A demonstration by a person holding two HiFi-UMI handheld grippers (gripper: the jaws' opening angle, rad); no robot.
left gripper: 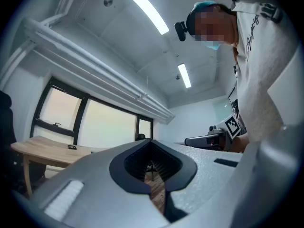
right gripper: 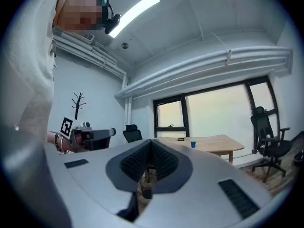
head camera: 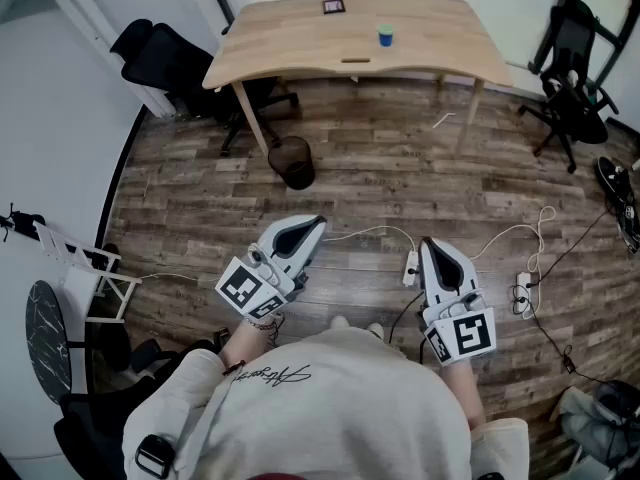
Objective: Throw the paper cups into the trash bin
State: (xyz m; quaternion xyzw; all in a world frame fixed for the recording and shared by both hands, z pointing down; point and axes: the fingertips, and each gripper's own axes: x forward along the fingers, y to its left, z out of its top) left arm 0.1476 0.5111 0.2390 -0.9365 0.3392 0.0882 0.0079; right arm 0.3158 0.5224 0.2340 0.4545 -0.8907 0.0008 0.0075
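A blue paper cup (head camera: 386,36) stands on the wooden table (head camera: 300,48) at the far side of the room; the right gripper view shows the cup (right gripper: 193,144) small and distant. A dark mesh trash bin (head camera: 292,162) sits on the floor in front of the table's left leg, and it appears through the slit of the right jaws (right gripper: 146,187). Both grippers are held close to the person's body, far from cup and bin. My left gripper (head camera: 308,230) (left gripper: 152,165) is shut and holds nothing. My right gripper (head camera: 437,248) (right gripper: 149,163) is shut and holds nothing as well.
A small dark square tag (head camera: 333,6) lies on the table. Black office chairs stand at the left (head camera: 165,63) and right (head camera: 580,88) of the table. Cables and power strips (head camera: 525,288) trail over the wood floor at the right. A white rack (head camera: 85,268) stands at the left wall.
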